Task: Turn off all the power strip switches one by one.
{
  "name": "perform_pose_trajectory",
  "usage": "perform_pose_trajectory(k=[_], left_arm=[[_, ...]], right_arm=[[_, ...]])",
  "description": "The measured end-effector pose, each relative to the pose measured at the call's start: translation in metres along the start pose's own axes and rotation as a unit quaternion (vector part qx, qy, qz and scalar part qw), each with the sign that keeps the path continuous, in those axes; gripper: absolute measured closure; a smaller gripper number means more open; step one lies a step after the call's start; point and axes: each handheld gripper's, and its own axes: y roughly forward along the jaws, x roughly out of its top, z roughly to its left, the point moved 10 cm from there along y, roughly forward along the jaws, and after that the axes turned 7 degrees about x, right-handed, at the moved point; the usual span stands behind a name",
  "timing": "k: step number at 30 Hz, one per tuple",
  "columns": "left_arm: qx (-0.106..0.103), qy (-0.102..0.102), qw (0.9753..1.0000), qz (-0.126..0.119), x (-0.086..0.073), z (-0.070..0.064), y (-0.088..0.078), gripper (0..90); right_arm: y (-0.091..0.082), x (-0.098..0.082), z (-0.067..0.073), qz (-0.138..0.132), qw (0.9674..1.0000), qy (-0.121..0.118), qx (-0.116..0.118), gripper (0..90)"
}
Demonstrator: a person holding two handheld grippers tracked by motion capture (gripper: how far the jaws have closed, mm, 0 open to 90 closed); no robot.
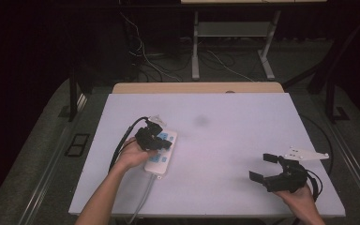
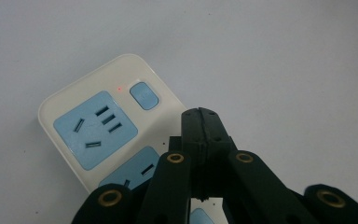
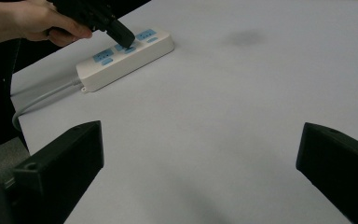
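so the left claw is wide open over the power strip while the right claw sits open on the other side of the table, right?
Not quite: the left claw is shut, not wide open. The left gripper view shows its two jaws pressed together, tip over the power strip beside a blue switch. The rest holds: in the high view the right claw sits open, apart from the strip, on the table.

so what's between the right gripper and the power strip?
Nothing: in the high view, bare white table runs from the right gripper to the power strip. The right gripper view shows the same bare stretch.
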Motion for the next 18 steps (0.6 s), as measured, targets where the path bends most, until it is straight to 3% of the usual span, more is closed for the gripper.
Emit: perform_pose_trajectory(k=[18], left_arm=[[0.009, -0.001, 0.9999, -0.007, 0.005, 0.012, -0.01, 89.5]], right_arm=[[0.0, -0.001, -0.001, 0.001, 1.0, -0.001, -0.001, 0.5]])
